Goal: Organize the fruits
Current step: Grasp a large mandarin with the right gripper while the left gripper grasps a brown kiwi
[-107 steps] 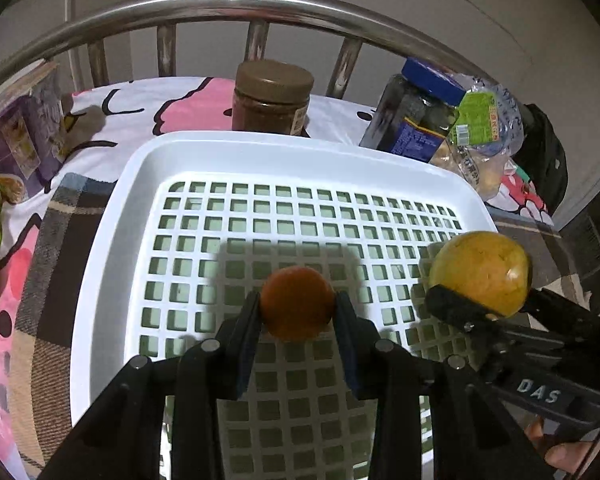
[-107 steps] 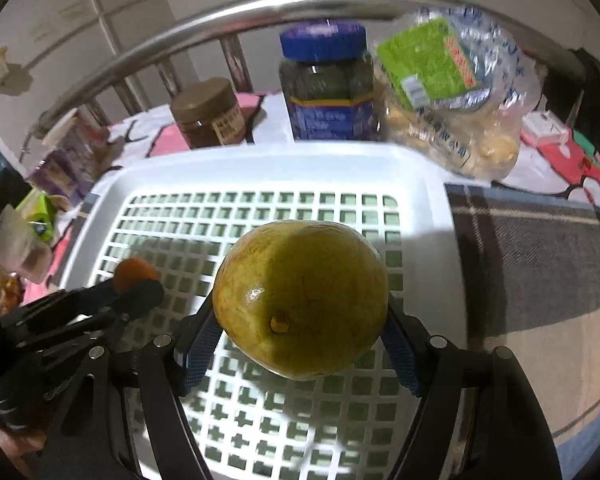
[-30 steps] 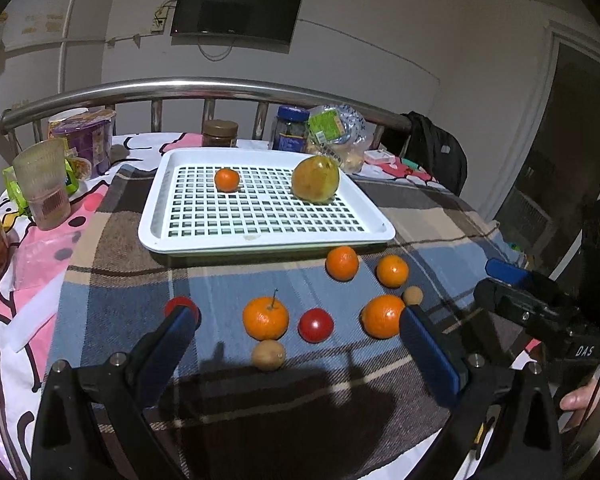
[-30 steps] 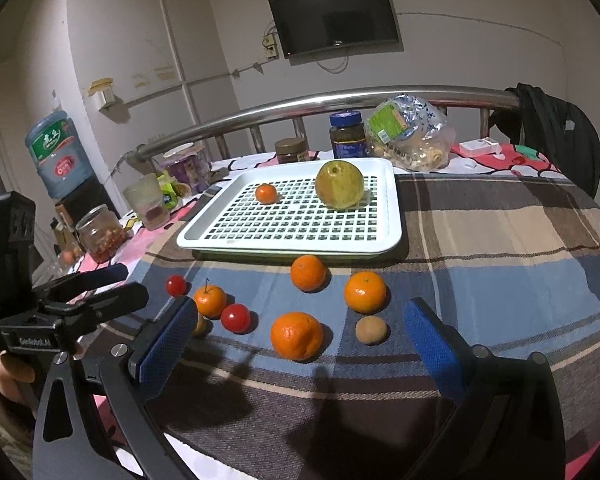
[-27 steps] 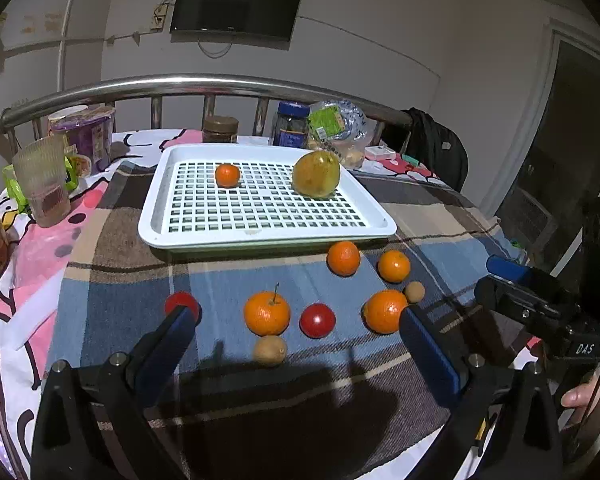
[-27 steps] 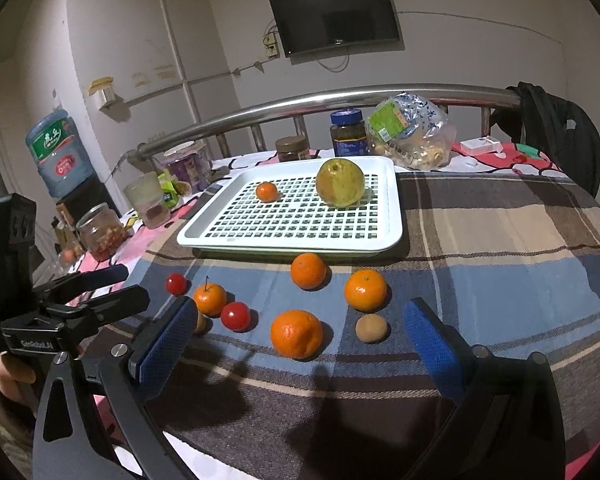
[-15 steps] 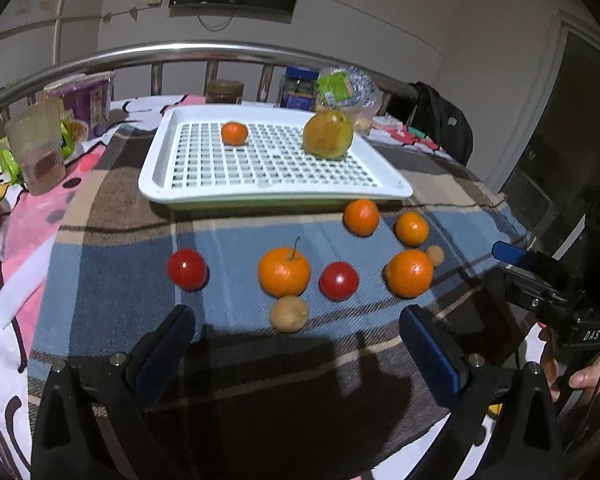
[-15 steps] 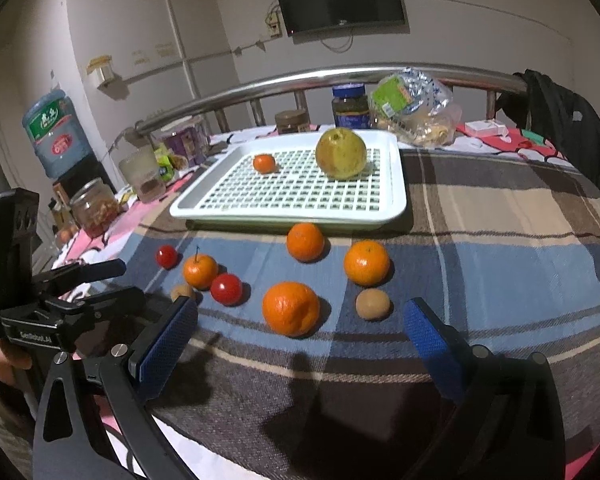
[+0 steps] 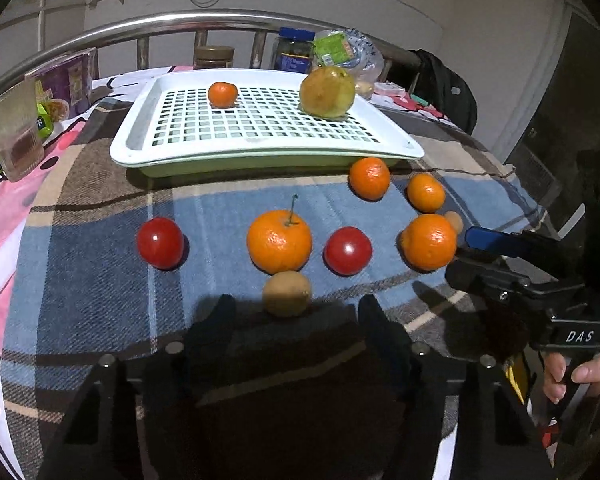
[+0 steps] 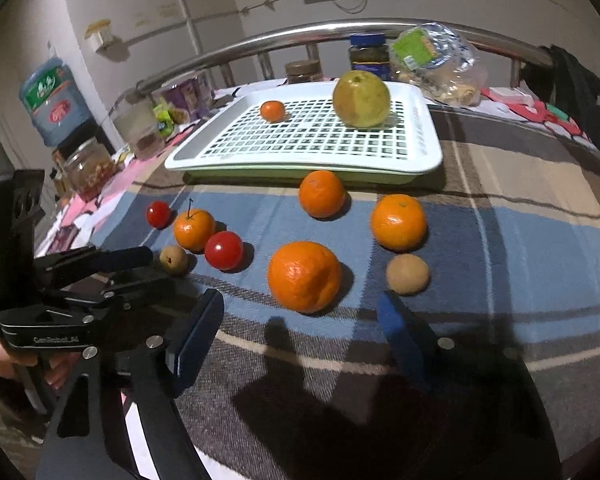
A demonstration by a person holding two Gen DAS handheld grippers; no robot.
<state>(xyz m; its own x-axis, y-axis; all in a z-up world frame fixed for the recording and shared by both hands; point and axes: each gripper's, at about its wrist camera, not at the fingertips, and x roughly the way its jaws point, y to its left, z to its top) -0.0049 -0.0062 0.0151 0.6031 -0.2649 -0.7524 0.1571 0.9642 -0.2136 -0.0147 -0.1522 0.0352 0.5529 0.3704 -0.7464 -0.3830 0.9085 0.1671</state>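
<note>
A white slotted tray (image 9: 140, 148) (image 10: 428, 148) holds a small orange (image 9: 223, 94) and a yellow-green pear (image 9: 327, 91). Several oranges, two red tomatoes and two small brown fruits lie on the plaid cloth in front of it. My left gripper (image 9: 296, 320) is open and empty, its jaws either side of a brown fruit (image 9: 287, 293) below a stemmed orange (image 9: 279, 240). My right gripper (image 10: 300, 320) is open and empty, just short of a large orange (image 10: 305, 276), with a brown fruit (image 10: 407, 274) at its right.
Jars (image 9: 214, 58), a snack bag (image 9: 344, 50) and a metal rail (image 9: 220, 20) stand behind the tray. A cup (image 9: 14, 136) and packets sit at the left. A water bottle (image 10: 50, 108) and glass jar (image 10: 88, 168) stand left of the table.
Both grippers have let go of the orange and pear on the tray, pulled back, then moved down toward the loose fruits. Their jaws have narrowed somewhat.
</note>
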